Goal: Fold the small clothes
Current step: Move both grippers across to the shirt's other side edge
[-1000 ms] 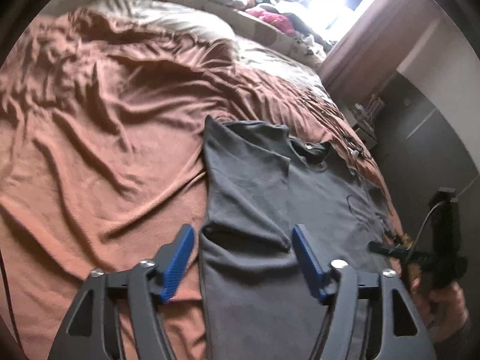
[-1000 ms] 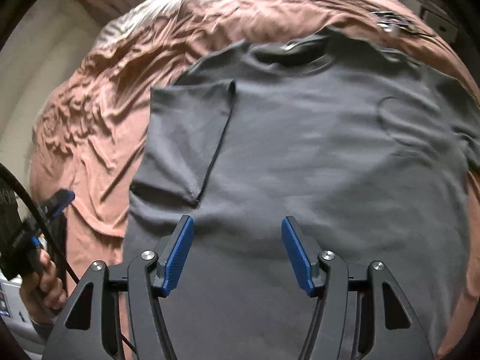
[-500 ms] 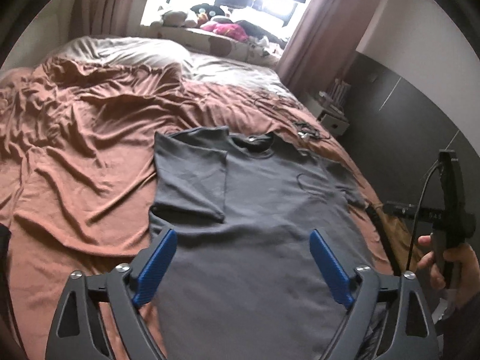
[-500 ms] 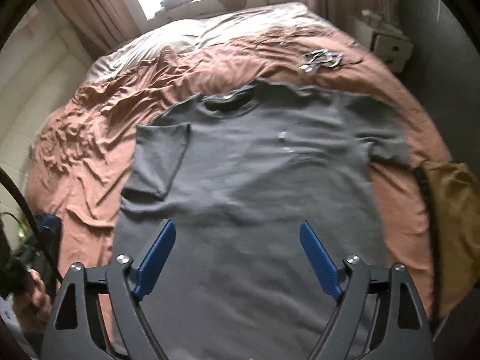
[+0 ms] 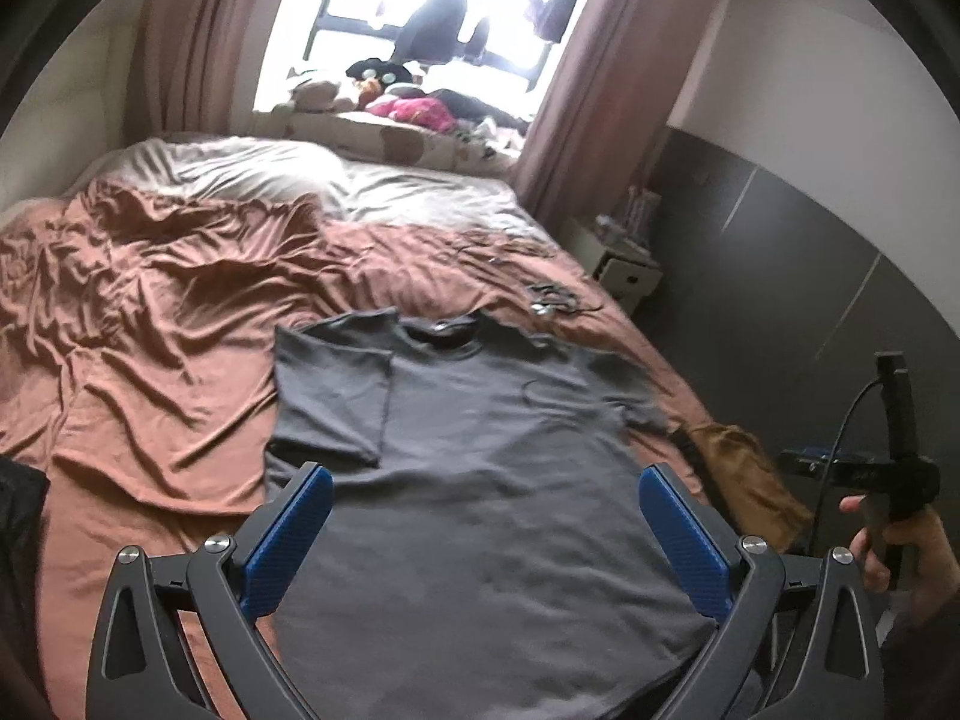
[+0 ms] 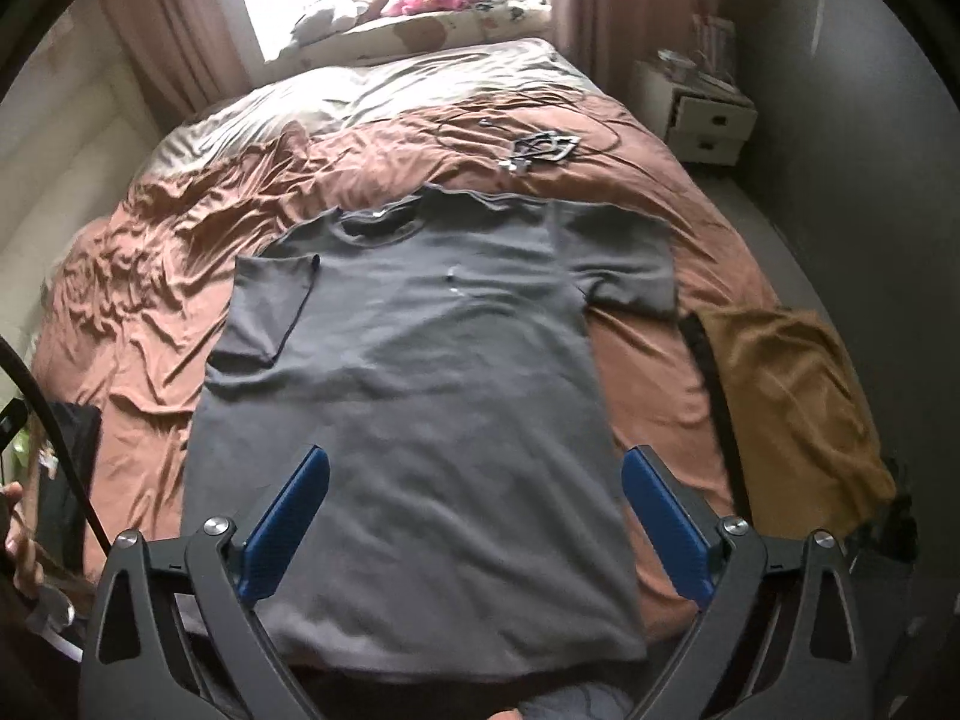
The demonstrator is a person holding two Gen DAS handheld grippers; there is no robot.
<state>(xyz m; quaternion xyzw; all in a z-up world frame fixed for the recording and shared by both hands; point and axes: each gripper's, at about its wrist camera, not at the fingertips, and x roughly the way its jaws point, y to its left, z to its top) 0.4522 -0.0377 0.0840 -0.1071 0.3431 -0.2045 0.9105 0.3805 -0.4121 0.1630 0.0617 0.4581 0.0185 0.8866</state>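
Your left tool [image 5: 477, 531] and right tool [image 6: 474, 516] now hang well above the bed [image 6: 150, 276]; a second ago both sat low over the cloth. Their blue pads are spreading wider than before, jaws opening, with nothing pinched between them. The grey T-shirt [image 6: 414, 396] lies flat and face up on the rust-brown sheet [image 5: 138, 360], collar toward the head of the bed, hem at the foot edge. Its left sleeve [image 6: 270, 306] remains folded in over the chest, as it was earlier; the right sleeve [image 6: 624, 264] is spread out. A mustard garment [image 6: 792, 408] lies at the bed's right edge, just beside the shirt.
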